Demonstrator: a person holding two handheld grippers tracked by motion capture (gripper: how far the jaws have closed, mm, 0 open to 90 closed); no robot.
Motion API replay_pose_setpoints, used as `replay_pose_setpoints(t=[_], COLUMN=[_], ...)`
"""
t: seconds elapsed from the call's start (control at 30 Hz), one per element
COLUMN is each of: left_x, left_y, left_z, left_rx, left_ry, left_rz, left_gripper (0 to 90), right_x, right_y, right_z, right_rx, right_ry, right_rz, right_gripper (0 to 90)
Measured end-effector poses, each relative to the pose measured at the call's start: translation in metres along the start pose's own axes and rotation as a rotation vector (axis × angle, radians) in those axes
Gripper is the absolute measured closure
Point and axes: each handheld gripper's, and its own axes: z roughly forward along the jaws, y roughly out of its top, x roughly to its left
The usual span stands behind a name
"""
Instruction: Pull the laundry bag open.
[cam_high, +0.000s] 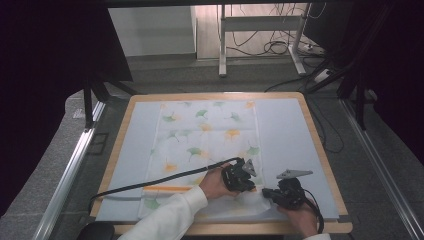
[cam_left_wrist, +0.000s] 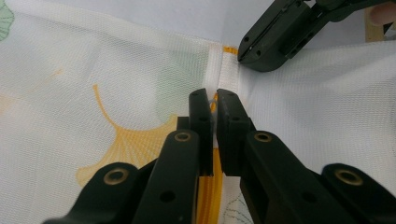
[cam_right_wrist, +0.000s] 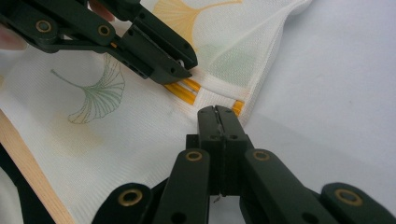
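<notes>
At five o'clock on table:
Left gripper: I've clamped cloth hem.
Right gripper: pinching its edge.
Risk: thin fabric slipping free if I pull unevenly.

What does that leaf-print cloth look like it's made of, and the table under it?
Leaf-print cloth: thin woven fabric, likely synthetic mesh; a fine grid weave shows, slightly sheer, matte, with a stitched hem. Table: light wood edge, probably laminate or plywood, smooth; a pale blue matte mat covers its top.

The place looked like a lab or a recording room. A wooden table stood on a grey floor, aluminium rails ran along both sides, loose cables lay near a metal desk frame, and dark panels, perhaps curtains, enclosed it.
</notes>
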Motion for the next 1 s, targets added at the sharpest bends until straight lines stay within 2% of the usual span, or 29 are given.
replay_pose_setpoints(t=[0.23,0.4,0.5,0.7,0.73,1.0], left_x=[0.000,0.000,-0.001,-0.002,-0.002,-0.002], left_y=[0.000,0.000,0.000,0.000,0.000,-0.001], left_z=[0.001,0.001,0.000,0.000,-0.001,-0.003], left_rx=[-0.004,0.003,0.005,0.006,0.016,0.025], left_ry=[-0.003,0.001,0.005,0.009,0.014,0.018], left_rz=[-0.009,-0.003,0.000,-0.002,0.008,0.009], left_gripper=[86.6,86.6,86.6,86.6,86.6,86.6], right_x=[0.000,0.001,-0.001,-0.006,-0.007,-0.008], right_y=[0.001,0.010,0.020,0.019,0.019,0.017], right_z=[0.001,0.005,0.009,0.011,0.011,0.011], right_rx=[-0.002,-0.010,-0.016,-0.009,-0.010,-0.017], right_ry=[0.001,-0.007,-0.028,-0.023,-0.021,-0.016], right_rz=[0.002,-0.002,0.008,0.045,0.053,0.046], right_gripper=[89.6,89.5,89.5,89.7,89.7,89.8])
